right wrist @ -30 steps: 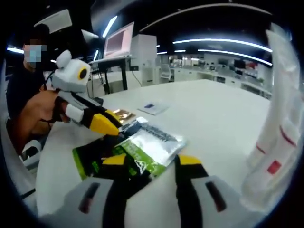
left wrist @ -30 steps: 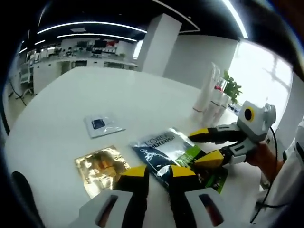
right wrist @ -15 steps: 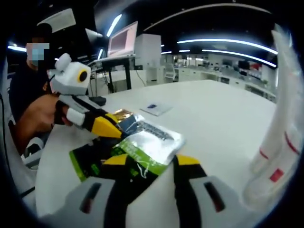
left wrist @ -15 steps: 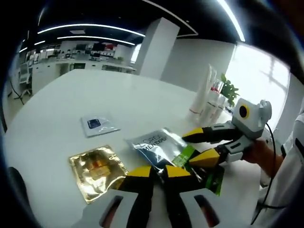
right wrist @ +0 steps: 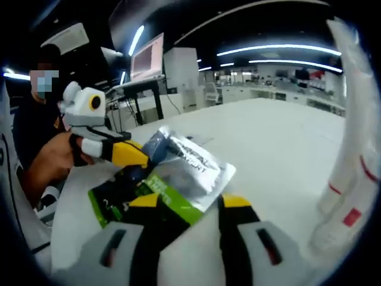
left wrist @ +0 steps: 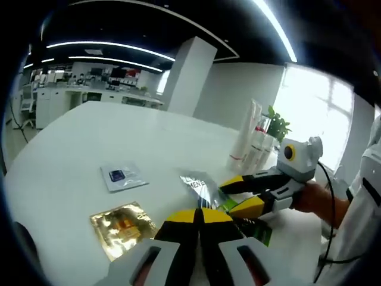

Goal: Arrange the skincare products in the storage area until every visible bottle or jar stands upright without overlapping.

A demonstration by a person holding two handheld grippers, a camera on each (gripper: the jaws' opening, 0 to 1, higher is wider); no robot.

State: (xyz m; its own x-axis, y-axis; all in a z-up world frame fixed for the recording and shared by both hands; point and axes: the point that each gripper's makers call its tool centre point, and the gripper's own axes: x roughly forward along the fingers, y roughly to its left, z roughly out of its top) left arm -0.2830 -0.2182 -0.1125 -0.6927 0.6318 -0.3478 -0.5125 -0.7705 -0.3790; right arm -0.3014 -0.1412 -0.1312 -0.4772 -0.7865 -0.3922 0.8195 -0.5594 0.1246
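On the white worktop point(left wrist: 71, 137), near its front edge, the silver sachet point(right wrist: 190, 164) was tilted up off the surface, its corner pinched between the closed jaws of the left gripper point(left wrist: 199, 215). Under it lay a green sachet point(right wrist: 143, 193), which the right gripper point(right wrist: 181, 205) straddled with its jaws apart, holding nothing. Judged from this, the step in hand was peeling the silver sachet off the green one so the two no longer overlapped. To do it well, the left grip should hold firm on the corner and lift gently, while the right jaws pin the green sachet flat. A gold sachet point(left wrist: 122, 219) and a small clear packet point(left wrist: 122, 176) lay apart to one side, and white tubes point(left wrist: 250, 140) stood upright farther back; the freed sachet should land clear of all of them.
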